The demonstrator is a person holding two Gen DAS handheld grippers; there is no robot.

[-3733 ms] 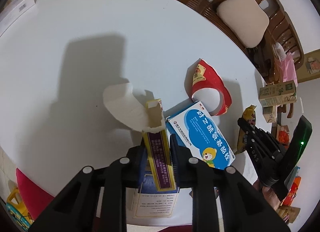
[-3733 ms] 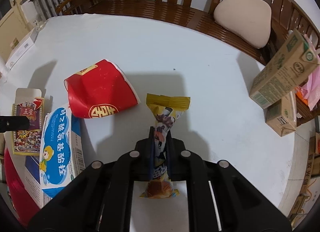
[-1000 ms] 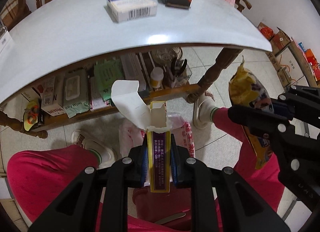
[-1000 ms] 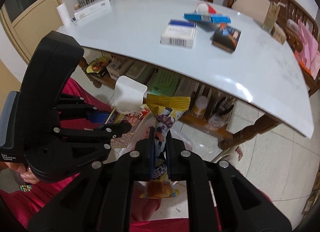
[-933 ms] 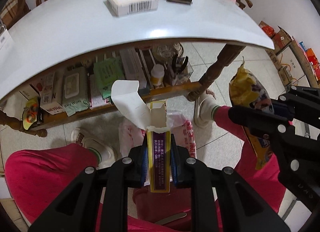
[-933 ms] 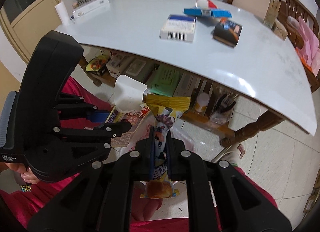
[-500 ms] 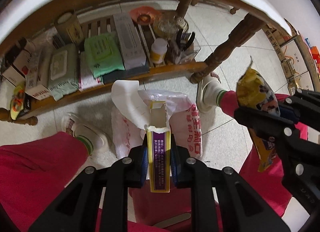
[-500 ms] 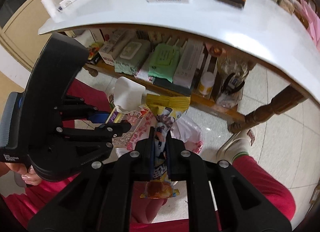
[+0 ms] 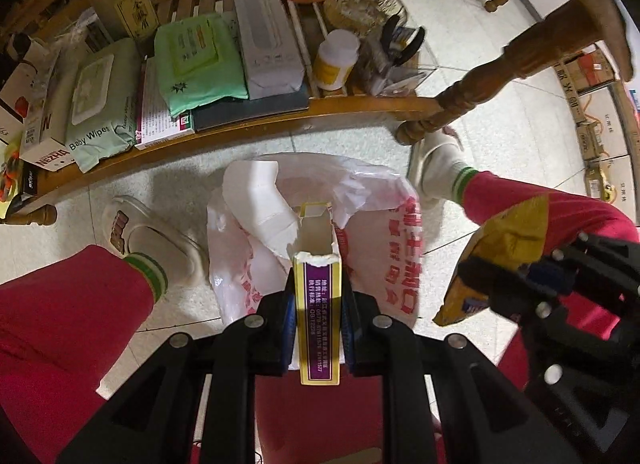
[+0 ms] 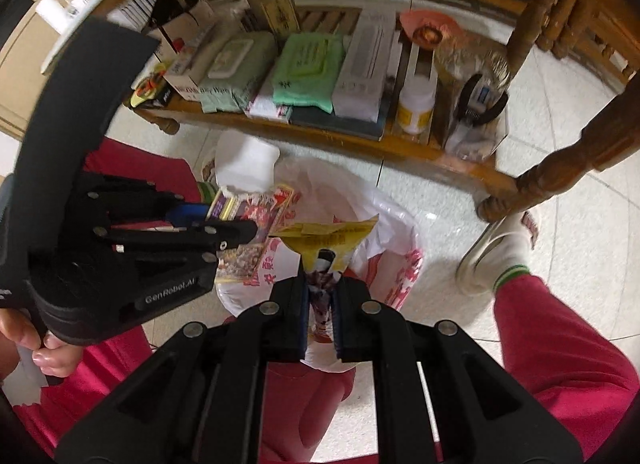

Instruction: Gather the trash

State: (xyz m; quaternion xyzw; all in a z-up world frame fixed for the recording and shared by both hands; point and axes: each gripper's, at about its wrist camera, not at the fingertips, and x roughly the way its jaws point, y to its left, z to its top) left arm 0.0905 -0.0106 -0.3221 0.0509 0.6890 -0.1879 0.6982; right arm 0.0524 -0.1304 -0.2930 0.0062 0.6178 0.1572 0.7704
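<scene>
My left gripper [image 9: 318, 300] is shut on an open yellow and purple carton [image 9: 317, 304] with a torn white flap, held over the mouth of a white plastic bag with red print [image 9: 396, 264] on the floor. My right gripper [image 10: 321, 296] is shut on a yellow snack wrapper [image 10: 326, 242], also above the bag [image 10: 400, 276]. In the left wrist view the right gripper [image 9: 516, 288] and wrapper [image 9: 500, 252] are at the right. In the right wrist view the left gripper [image 10: 236, 232] and carton [image 10: 256, 224] are at the left.
A wooden shelf [image 9: 280, 120] under the table holds wipes packs [image 9: 100, 108], boxes [image 9: 264, 36], a white bottle [image 9: 336, 60] and pliers [image 9: 404, 40]. A table leg [image 9: 480, 92] stands at the right. The person's red trouser legs [image 9: 60, 312] and white shoes [image 9: 152, 232] flank the bag.
Both grippers have tilted down from the table edge toward the floor and moved closer to the bag. Each still holds its piece of trash.
</scene>
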